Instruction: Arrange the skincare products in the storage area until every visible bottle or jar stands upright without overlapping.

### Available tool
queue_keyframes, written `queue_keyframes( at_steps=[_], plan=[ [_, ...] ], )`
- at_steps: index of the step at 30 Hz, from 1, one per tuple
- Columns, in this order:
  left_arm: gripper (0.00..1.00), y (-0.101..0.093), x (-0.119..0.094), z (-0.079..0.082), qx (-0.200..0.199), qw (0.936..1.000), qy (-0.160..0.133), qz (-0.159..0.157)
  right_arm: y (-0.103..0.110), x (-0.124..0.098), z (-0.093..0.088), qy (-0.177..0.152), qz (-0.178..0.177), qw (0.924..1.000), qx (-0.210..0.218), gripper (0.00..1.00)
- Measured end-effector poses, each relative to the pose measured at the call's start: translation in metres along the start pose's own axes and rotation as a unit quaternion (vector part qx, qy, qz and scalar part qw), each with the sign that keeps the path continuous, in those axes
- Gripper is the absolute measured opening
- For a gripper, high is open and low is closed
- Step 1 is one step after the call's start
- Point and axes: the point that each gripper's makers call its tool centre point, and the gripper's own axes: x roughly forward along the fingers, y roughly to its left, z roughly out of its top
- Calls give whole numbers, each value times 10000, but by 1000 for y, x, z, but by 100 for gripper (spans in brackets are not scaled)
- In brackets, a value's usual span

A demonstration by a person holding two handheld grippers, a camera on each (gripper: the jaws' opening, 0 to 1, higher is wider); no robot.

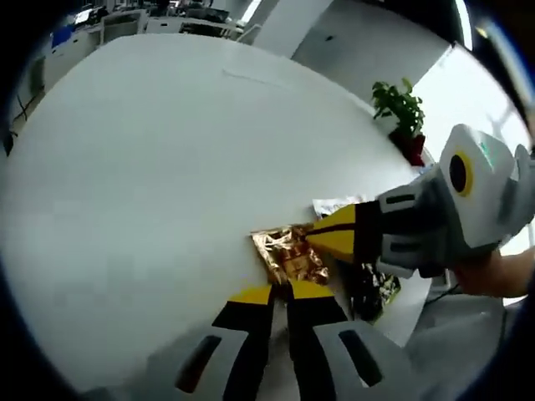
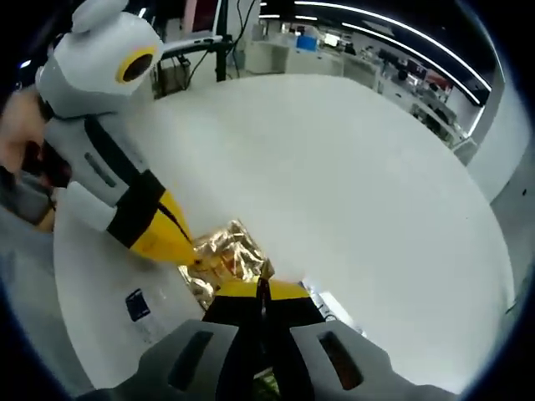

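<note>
White table [image 1: 150, 167]: round-edged top, lying broad and mostly bare across both views; a potted plant [image 1: 401, 113] is standing beyond its far edge in the left gripper view.

Right gripper [image 1: 313, 236]: grey-white body with black-and-yellow jaws, reaching in from the right of the left gripper view; its yellow tips are meeting on the edge of the gold foil sachet [image 1: 288, 255], jaws appearing drawn together with the foil between them. In its own view the jaws [image 2: 261, 288] are sitting closed to a thin line just beside the crumpled foil.

Left gripper [image 1: 280, 294]: jaws narrow, a slim gap between the yellow tips, resting just short of the sachet's near edge. In the right gripper view its yellow tip [image 2: 192, 257] is touching the foil's left side; a grasp cannot be told.

Gold foil sachet: lying flat and crumpled near the table's edge, between both grippers.

Dark printed packet [image 1: 372, 288]: lying beside the sachet, partly hidden.
</note>
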Motion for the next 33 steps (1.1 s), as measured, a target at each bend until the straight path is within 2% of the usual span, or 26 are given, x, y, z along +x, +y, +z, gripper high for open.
queue_keyframes(
  at_steps=[1,3,5,7,10,13,14,16,19,29,33],
  plan=[
    [13,-3,-4,3,364,9993,-116,55,0,0,0,-7,1,10000,-10,1],
    [17,-4,-5,8,679,9974,-246,83,1,0,0,-22,5,10000,-35,1],
    [15,-11,-5,18,1471,9878,-498,113,1,1,0,-33,21,10000,-45,1],
    [14,-21,-1,26,2061,9761,-662,163,1,2,1,-42,39,10000,-47,1],
    [17,-27,7,34,2366,9687,-751,69,0,2,1,-48,53,9999,-75,1],
    [21,-24,19,30,2508,9666,-511,122,0,2,2,-50,69,9999,-92,1],
    [21,-21,22,26,2609,9645,-336,253,0,2,2,-49,74,9999,-88,1],
    [21,-16,27,21,2543,9664,-212,306,0,2,2,-49,82,9999,-110,1],
    [21,-16,23,23,2348,9711,-278,326,0,2,3,-60,108,9997,-209,1],
    [21,-15,24,21,2325,9714,-281,390,-5,1,6,-319,90,9992,-208,8],
    [21,-17,24,21,2333,9713,-274,380,-8,-4,13,-566,22,9981,-253,9]
  ],
)
